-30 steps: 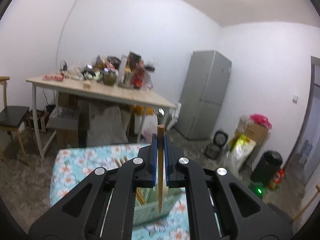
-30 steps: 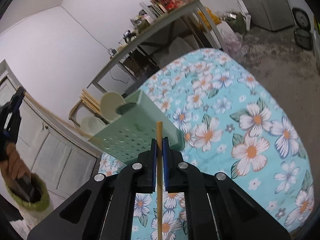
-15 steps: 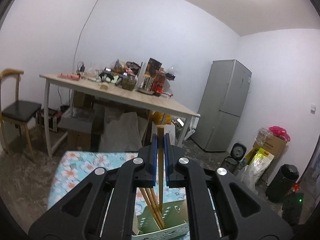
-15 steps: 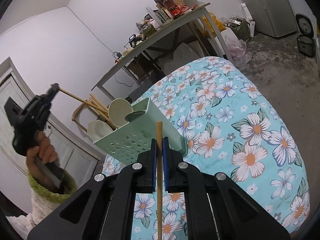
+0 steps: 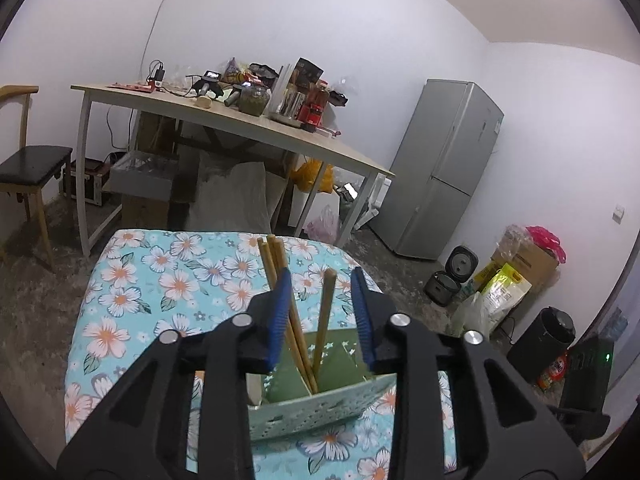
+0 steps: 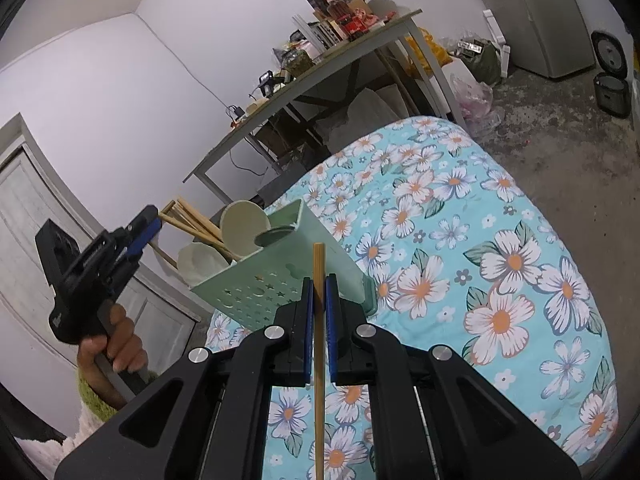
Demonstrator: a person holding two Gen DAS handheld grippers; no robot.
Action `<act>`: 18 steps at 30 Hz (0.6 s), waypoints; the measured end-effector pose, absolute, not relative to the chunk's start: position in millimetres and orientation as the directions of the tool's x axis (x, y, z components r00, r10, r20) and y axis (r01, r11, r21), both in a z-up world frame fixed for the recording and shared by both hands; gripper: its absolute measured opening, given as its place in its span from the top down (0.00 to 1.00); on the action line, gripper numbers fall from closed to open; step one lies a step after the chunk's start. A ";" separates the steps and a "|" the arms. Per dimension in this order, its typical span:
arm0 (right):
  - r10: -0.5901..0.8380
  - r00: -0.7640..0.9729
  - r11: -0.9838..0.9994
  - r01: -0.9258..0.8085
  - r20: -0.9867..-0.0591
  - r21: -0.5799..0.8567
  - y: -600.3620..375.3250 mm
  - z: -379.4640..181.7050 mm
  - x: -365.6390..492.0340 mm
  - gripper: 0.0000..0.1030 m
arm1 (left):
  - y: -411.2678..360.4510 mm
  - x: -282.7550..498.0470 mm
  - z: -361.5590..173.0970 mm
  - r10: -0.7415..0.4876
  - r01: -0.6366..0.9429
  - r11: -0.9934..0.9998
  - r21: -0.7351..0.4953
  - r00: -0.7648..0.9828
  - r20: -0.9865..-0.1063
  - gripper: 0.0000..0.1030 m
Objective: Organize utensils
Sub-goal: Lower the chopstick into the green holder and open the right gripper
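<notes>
The left gripper (image 5: 320, 312) is now opening, its chopstick (image 5: 325, 312) loose between the jaws in the holder (image 5: 320, 408); the right gripper (image 6: 316, 312) pinches the next stick (image 6: 319, 360).

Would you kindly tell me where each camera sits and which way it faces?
Left wrist: on the left tool, looking along its opening fingers over the green basket toward the desk and fridge; a chopstick stands loose between the fingers.
Right wrist: on the right tool, shut on a chopstick, facing the basket; a hand holds the left tool.
Shared: basket, floral cloth, desk.
</notes>
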State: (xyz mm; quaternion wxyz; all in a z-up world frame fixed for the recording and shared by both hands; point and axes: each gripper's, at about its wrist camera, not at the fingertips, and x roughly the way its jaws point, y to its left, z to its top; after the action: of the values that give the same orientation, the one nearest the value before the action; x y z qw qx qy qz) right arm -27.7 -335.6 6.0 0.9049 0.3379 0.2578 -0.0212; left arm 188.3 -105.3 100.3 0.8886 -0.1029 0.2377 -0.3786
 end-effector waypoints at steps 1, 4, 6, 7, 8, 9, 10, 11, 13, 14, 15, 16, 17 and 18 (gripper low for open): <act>0.131 0.869 0.773 0.212 -0.478 0.598 -335.2 8.6 -28.7 0.94 | -102.7 185.0 100.6 -0.721 0.624 0.693 -0.360 0.603 -0.342 0.67; 0.118 0.879 0.782 0.206 -0.463 0.589 -333.4 19.0 -32.2 0.94 | -94.2 177.9 103.9 -0.722 0.627 0.692 -0.358 0.607 -0.333 0.64; 0.108 0.887 0.789 0.197 -0.448 0.581 -331.6 29.4 -34.8 0.94 | -87.9 172.7 104.5 -0.722 0.628 0.692 -0.356 0.610 -0.327 0.62; 0.104 0.891 0.793 0.194 -0.442 0.577 -330.7 33.5 -35.9 0.94 | -82.4 169.0 104.2 -0.718 0.625 0.695 -0.354 0.614 -0.326 0.61; 0.097 0.896 0.800 0.188 -0.433 0.570 -329.1 39.7 -37.3 0.94 | -78.4 166.6 103.5 -0.717 0.623 0.697 -0.354 0.617 -0.326 0.60; 0.089 0.902 0.809 0.183 -0.423 0.559 -327.4 47.5 -39.2 0.94 | -73.3 163.3 102.6 -0.713 0.620 0.701 -0.353 0.620 -0.327 0.58; 0.082 0.906 0.814 0.179 -0.415 0.553 -326.7 53.2 -40.0 0.94 | -69.5 161.3 101.8 -0.710 0.617 0.704 -0.352 0.623 -0.329 0.57; 0.071 0.915 0.822 0.172 -0.398 0.542 -326.3 62.8 -41.1 0.94 | -63.9 158.1 99.6 -0.706 0.613 0.708 -0.352 0.625 -0.333 0.57; 0.050 0.929 0.838 0.160 -0.366 0.522 -326.5 81.7 -41.9 0.94 | -55.1 152.7 93.9 -0.703 0.609 0.711 -0.352 0.624 -0.342 0.56; 0.042 0.936 0.845 0.153 -0.349 0.513 -326.6 91.6 -41.4 0.94 | -50.4 149.4 89.6 -0.698 0.606 0.716 -0.348 0.624 -0.351 0.55; 0.034 0.944 0.853 0.144 -0.328 0.502 -327.4 103.7 -40.2 0.94 | -46.9 147.5 86.2 -0.696 0.605 0.718 -0.344 0.623 -0.358 0.54; 0.024 0.949 0.858 0.141 -0.313 0.493 -328.0 112.2 -38.8 0.94 | -42.8 144.6 81.0 -0.694 0.606 0.720 -0.339 0.619 -0.367 0.52; 0.007 0.956 0.868 0.139 -0.292 0.478 -328.4 123.9 -36.9 0.94 | -39.6 141.8 76.4 -0.693 0.608 0.721 -0.334 0.616 -0.375 0.51; -0.010 0.964 0.878 0.135 -0.266 0.460 -329.0 138.7 -34.3 0.94 | -36.0 138.2 69.4 -0.690 0.609 0.723 -0.325 0.612 -0.387 0.49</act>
State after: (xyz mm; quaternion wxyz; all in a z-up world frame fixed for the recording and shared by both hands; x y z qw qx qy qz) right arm -34.3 -329.0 138.7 0.9603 0.2445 0.1287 -0.0377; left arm 138.2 -36.0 69.4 0.8942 -0.0808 0.2491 -0.3632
